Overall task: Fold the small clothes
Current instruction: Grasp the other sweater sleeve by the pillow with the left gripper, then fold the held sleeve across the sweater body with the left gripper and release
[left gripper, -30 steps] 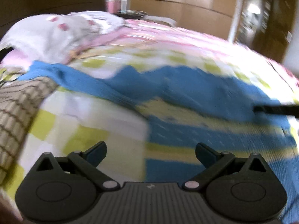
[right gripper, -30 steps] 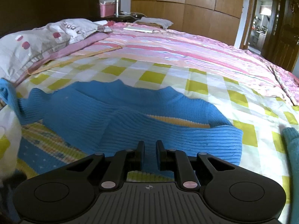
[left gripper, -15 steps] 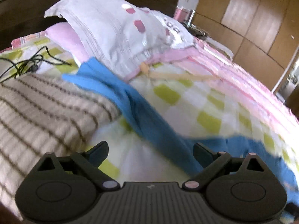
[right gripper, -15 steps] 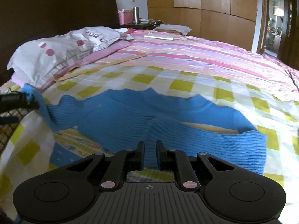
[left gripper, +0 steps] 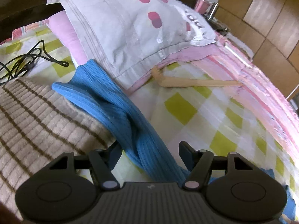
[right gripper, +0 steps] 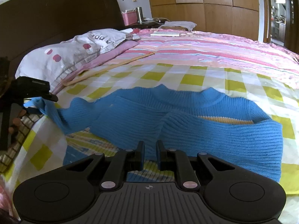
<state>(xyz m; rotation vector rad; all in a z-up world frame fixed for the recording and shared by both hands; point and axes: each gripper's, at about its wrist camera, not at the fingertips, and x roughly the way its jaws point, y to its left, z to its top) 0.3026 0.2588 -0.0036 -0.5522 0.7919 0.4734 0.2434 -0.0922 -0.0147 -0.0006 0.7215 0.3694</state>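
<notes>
Bright, soft daylight in both views, strongest on the pink striped cover (right gripper: 214, 50) toward the far side of the bed, with only faint shadows. Strong fisheye bending and dark corners at every edge. Slightly soft in the left wrist view on the grey pillow (left gripper: 142, 28); sharper in the right wrist view.

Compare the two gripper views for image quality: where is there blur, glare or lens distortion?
Left wrist view: mostly sharp on the blue sweater sleeve, soft toward the right edge; the bed bulges from fisheye curvature. Right wrist view: crisp on the blue sweater, bright washed-out doorway at upper right, wardrobe panels bowed.
</notes>
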